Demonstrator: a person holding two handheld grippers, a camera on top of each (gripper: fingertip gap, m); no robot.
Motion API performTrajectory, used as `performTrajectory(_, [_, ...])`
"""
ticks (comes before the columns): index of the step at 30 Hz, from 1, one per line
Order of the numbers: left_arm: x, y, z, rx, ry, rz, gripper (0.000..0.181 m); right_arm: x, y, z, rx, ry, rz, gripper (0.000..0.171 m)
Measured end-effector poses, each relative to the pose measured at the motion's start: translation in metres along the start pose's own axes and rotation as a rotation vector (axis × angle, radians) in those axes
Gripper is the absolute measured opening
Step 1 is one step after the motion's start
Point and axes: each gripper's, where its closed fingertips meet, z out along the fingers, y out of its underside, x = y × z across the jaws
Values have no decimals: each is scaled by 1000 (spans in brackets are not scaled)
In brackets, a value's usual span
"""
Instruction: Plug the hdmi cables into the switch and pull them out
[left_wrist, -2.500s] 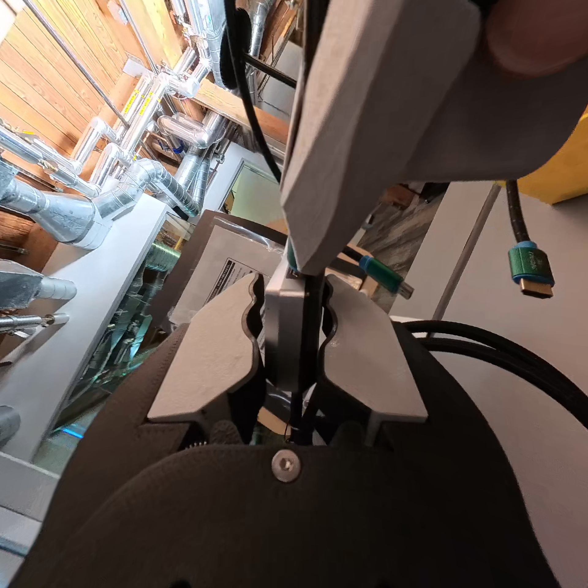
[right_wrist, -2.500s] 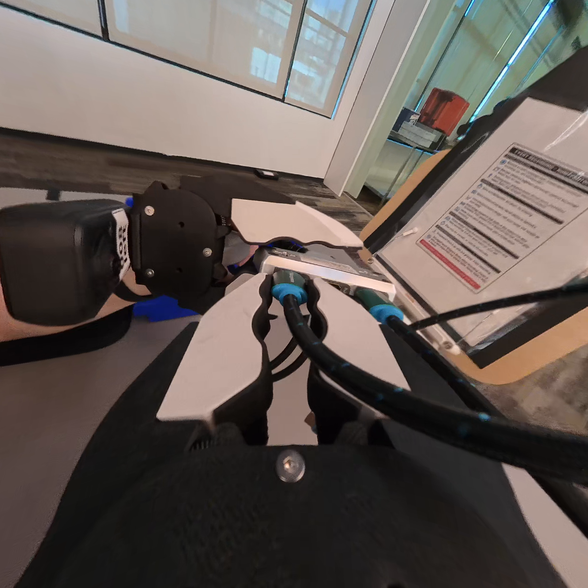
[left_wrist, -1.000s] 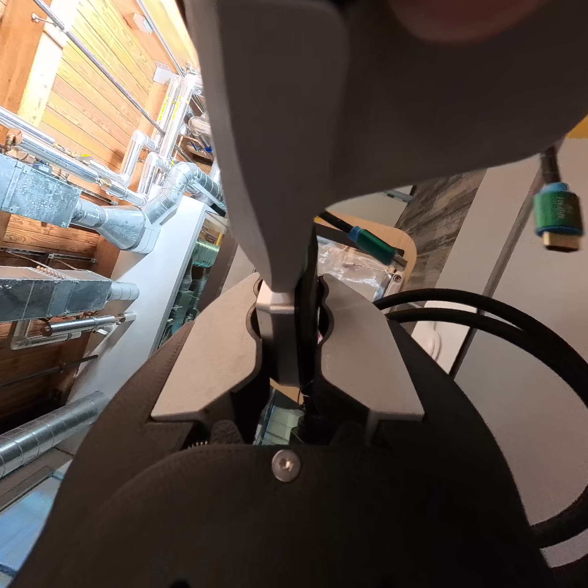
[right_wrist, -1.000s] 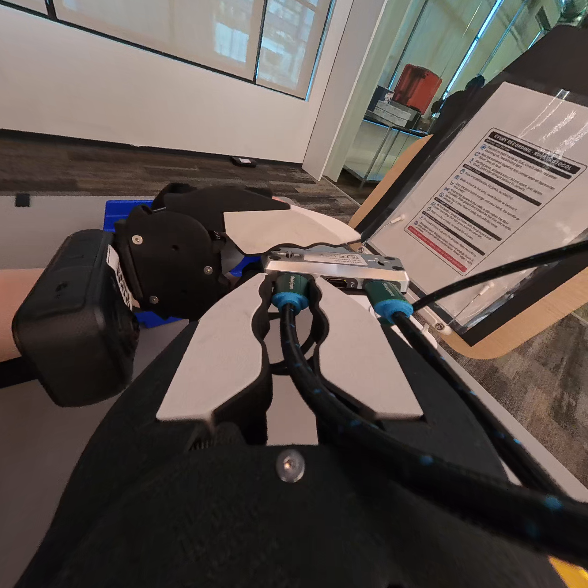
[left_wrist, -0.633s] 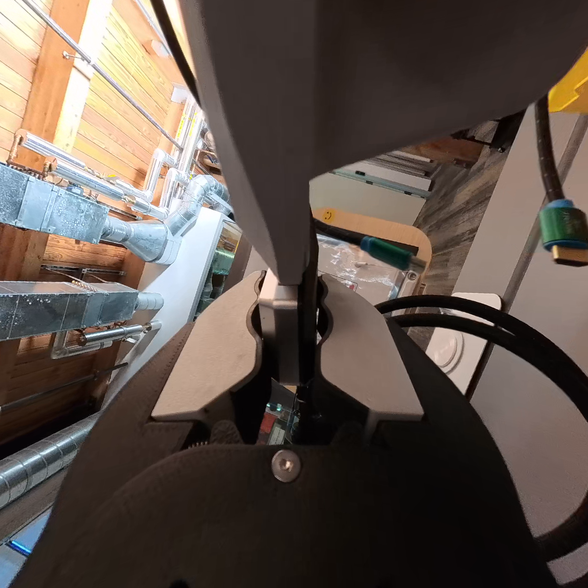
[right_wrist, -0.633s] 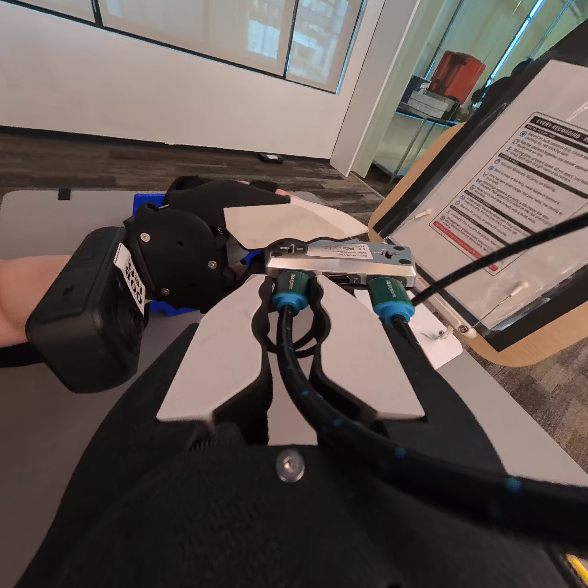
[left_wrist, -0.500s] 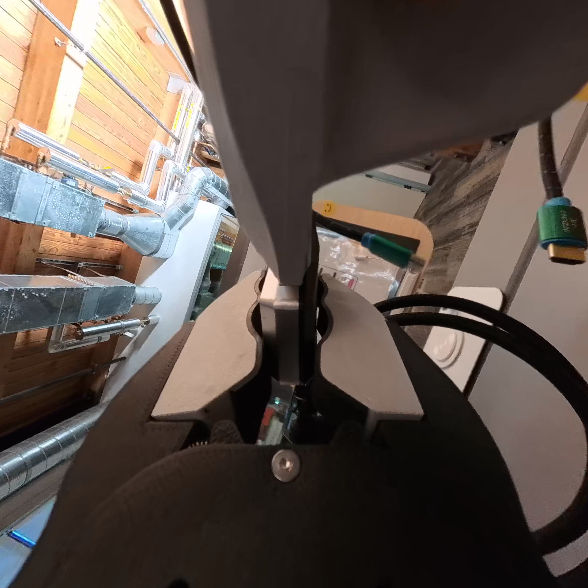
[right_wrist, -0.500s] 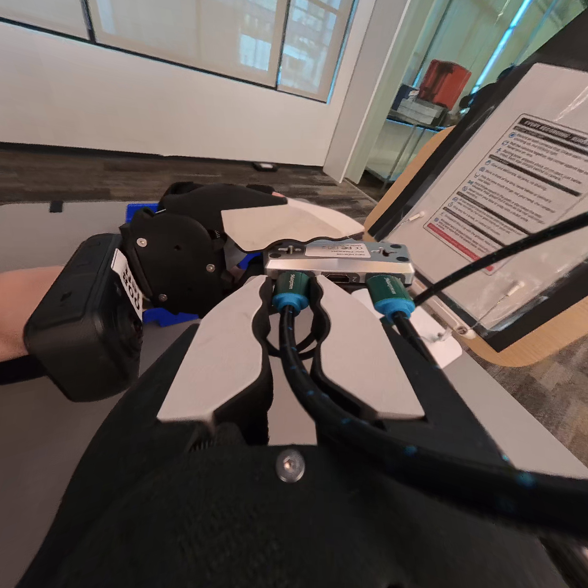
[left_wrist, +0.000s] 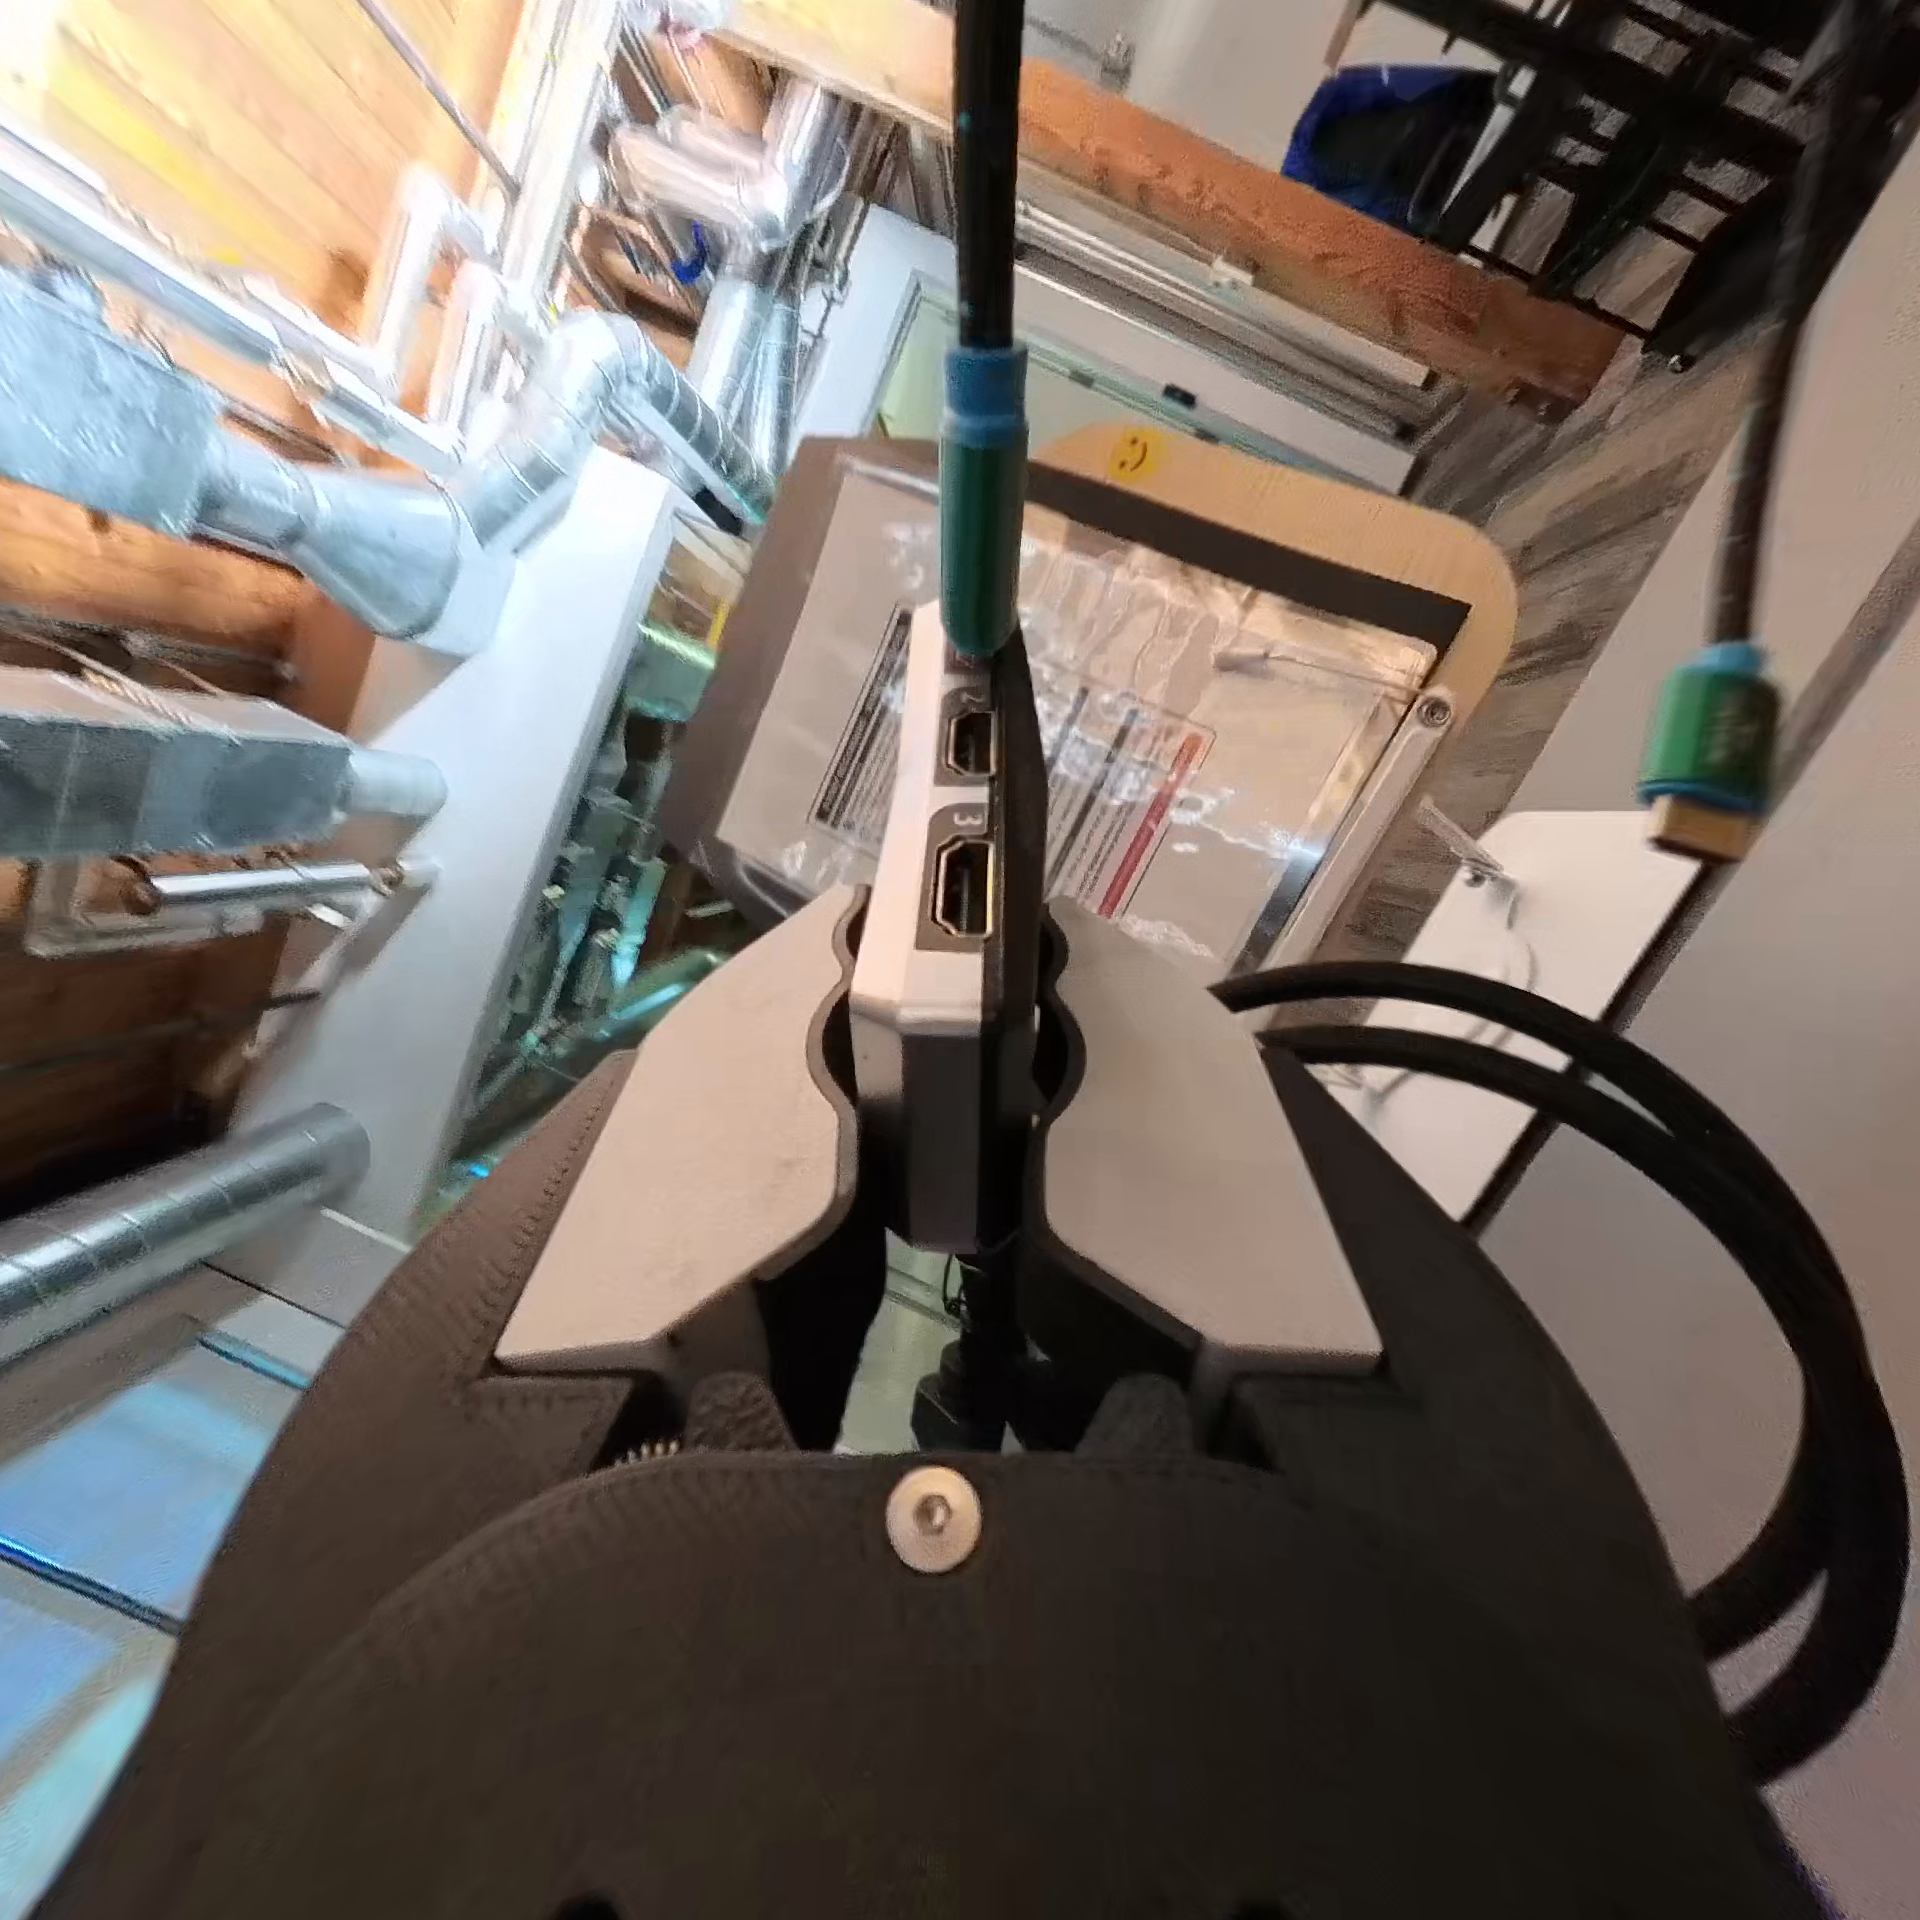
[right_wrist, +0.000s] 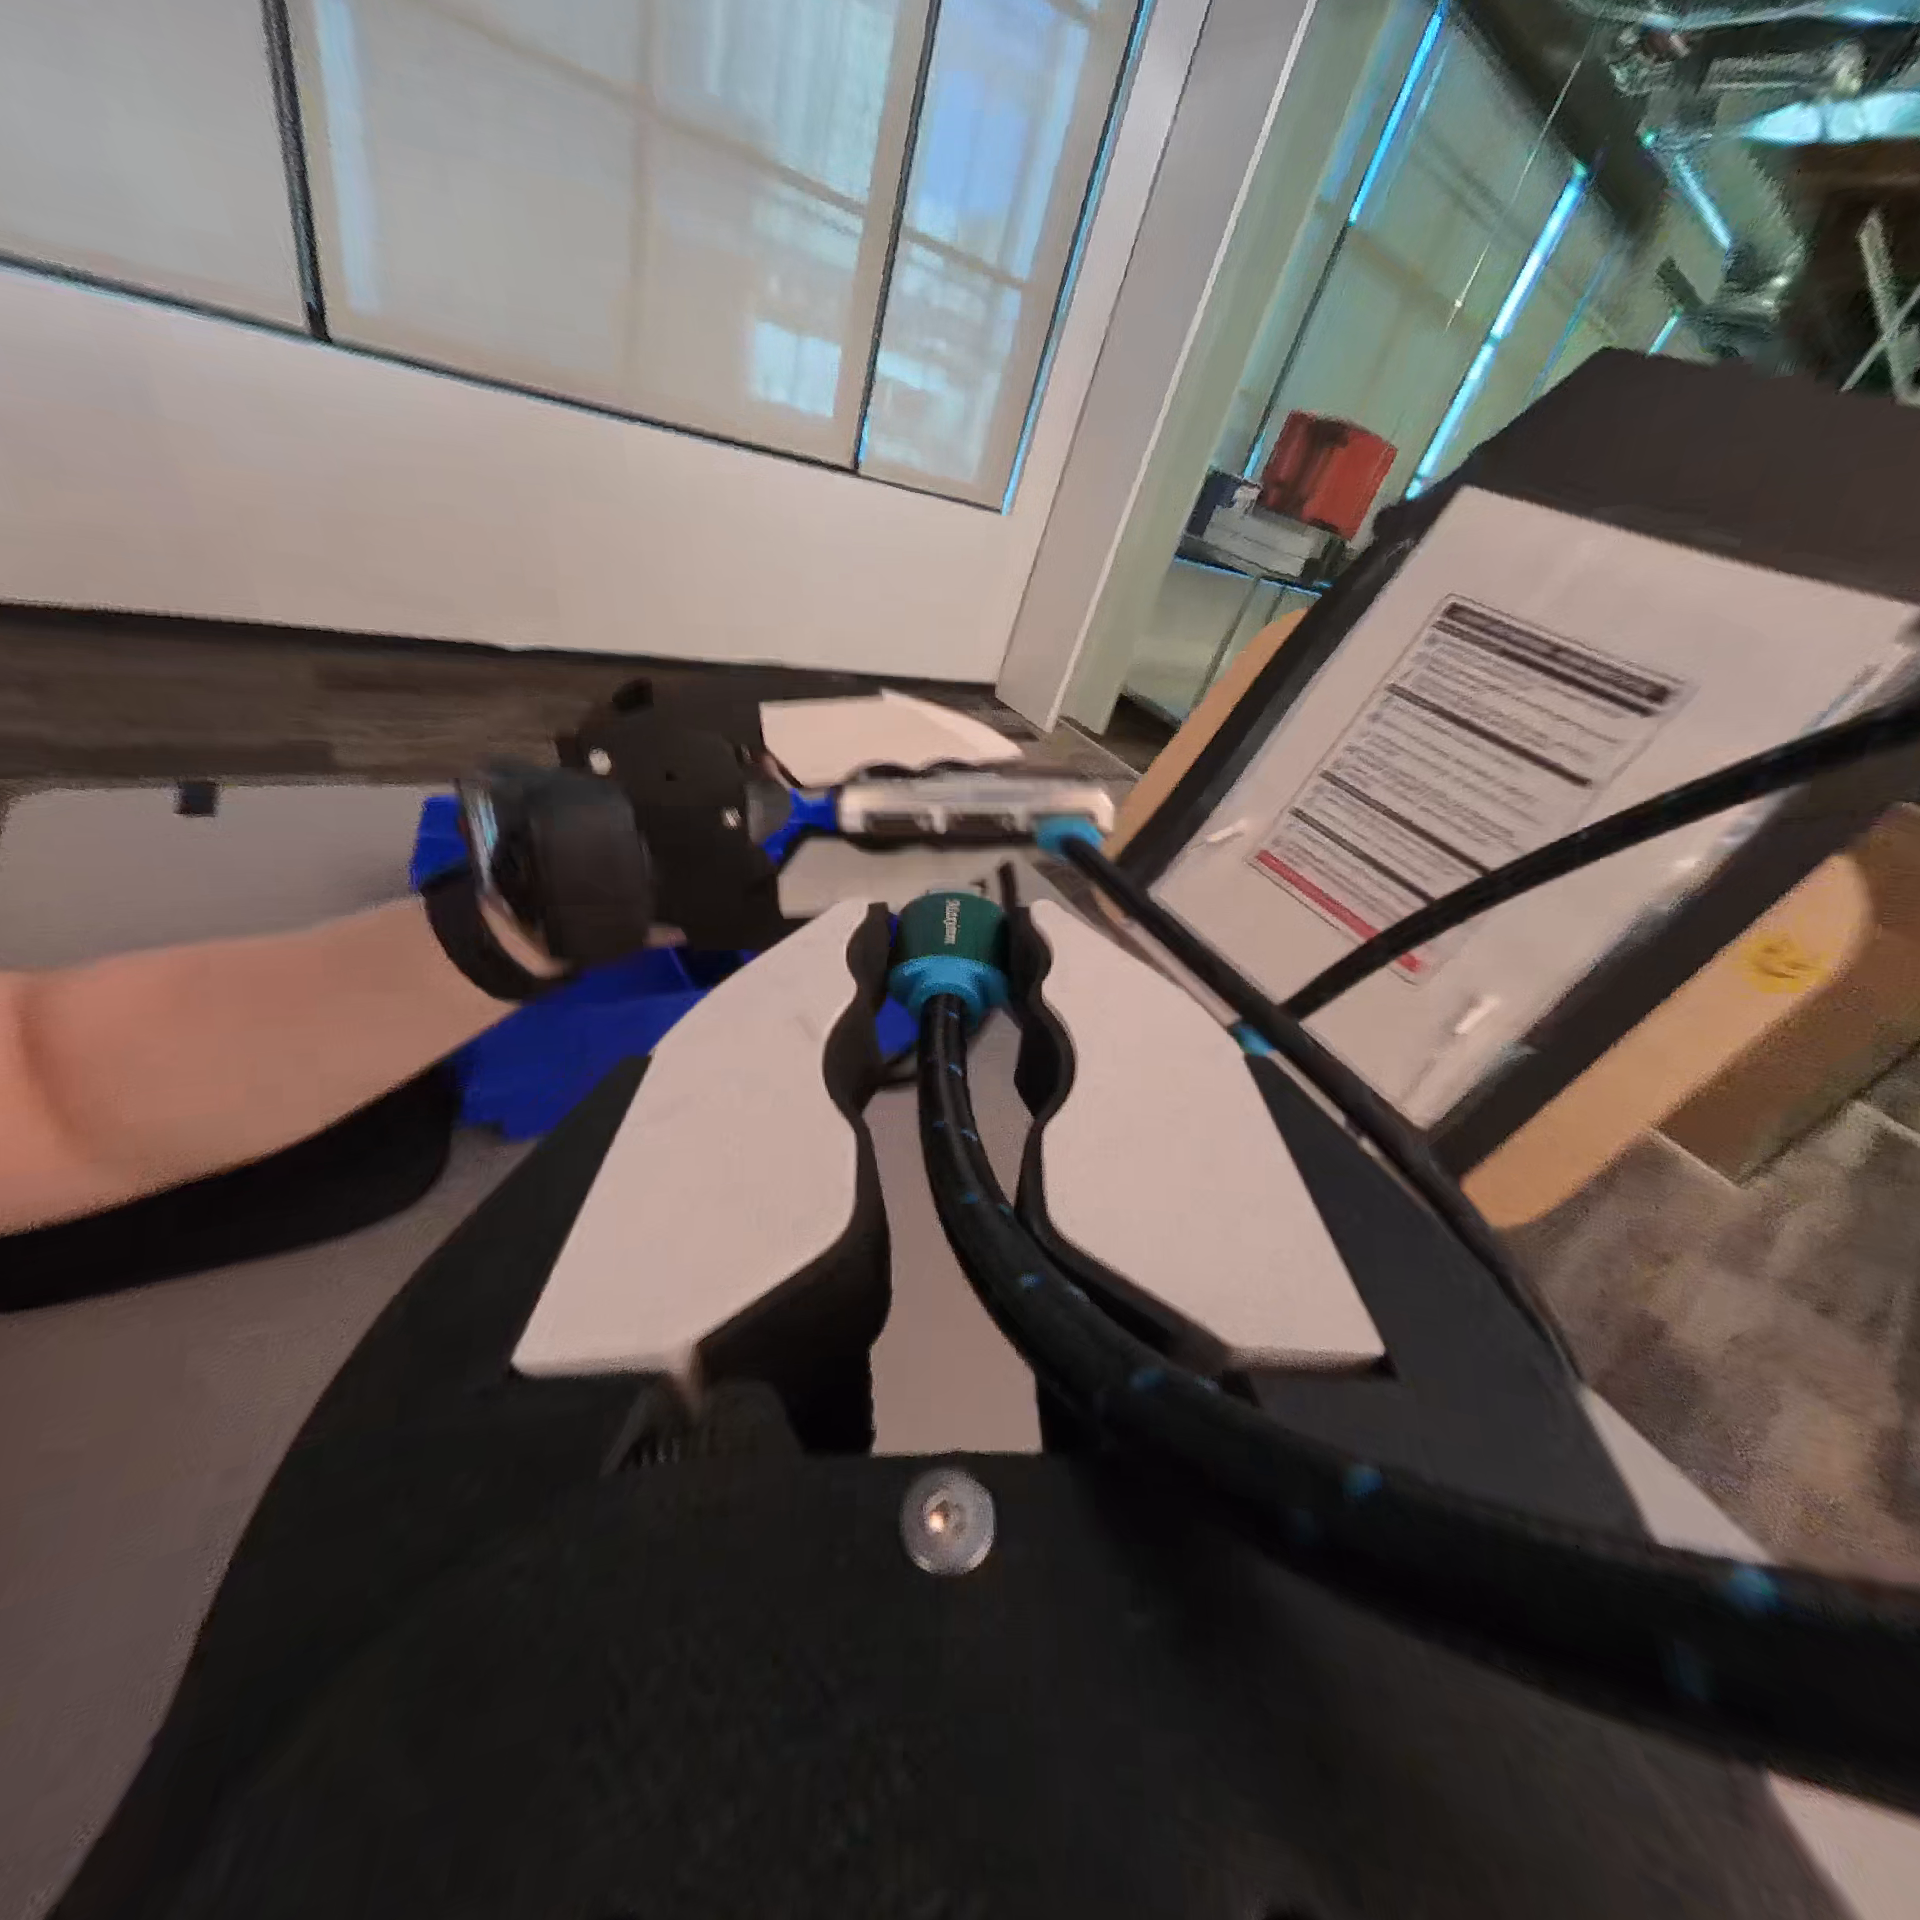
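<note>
My left gripper (left_wrist: 951, 920) is shut on the silver HDMI switch (left_wrist: 935, 1060) and holds it edge-on, with two empty ports facing me. One green HDMI plug (left_wrist: 977, 520) still sits in the switch's far port. My right gripper (right_wrist: 945, 920) is shut on another green plug (right_wrist: 943, 935), which is out of the switch and held a short way back from it. In the right wrist view the switch (right_wrist: 966, 805) is in the left gripper (right_wrist: 821, 805), with the remaining plug (right_wrist: 1070, 831) in it. A third, loose green plug (left_wrist: 1709, 758) is at the right.
A standing sign board with a printed sheet (right_wrist: 1455, 790) is just behind the switch. A blue bin (right_wrist: 582, 1039) lies under the left gripper, and a person's forearm (right_wrist: 208, 1039) is at the left. Black cable loops (left_wrist: 1662, 1247) lie on the grey table beside a white pad (left_wrist: 1538, 935). The grippers' ends are close to 15 cm from one another.
My right gripper has pulled its green plug out of the switch and drawn back from it. It no longer blocks the left wrist view, and the switch's empty ports now show.
</note>
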Motion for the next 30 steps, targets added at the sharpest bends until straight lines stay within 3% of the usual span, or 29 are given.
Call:
performTrajectory(4, [-25,13,-6,-28,16,-139,28,14,9,-49,-192,-1,-94,24])
performTrajectory(10, [-51,22,-17,-14,29,-256,29,30,43,-139,-265,-192,80,24])
performTrajectory(12, [-49,19,-17,-8,38,-248,29,43,45,-157,-208,-176,54,24])
performTrajectory(15, [-35,5,-17,30,92,-210,29,39,19,-177,42,-267,-21,23])
performTrajectory(19, [-3,-15,-12,62,194,-166,29,64,8,-178,111,-93,-101,23])
performTrajectory(22, [23,-32,-11,91,254,-118,28,53,-21,-179,306,-171,-109,23])
performTrajectory(26, [46,-50,-12,129,288,-58,27,45,-32,-170,380,-231,-97,23])
performTrajectory(30, [60,-67,-18,208,272,46,29,78,-1,-140,187,-89,10,24])
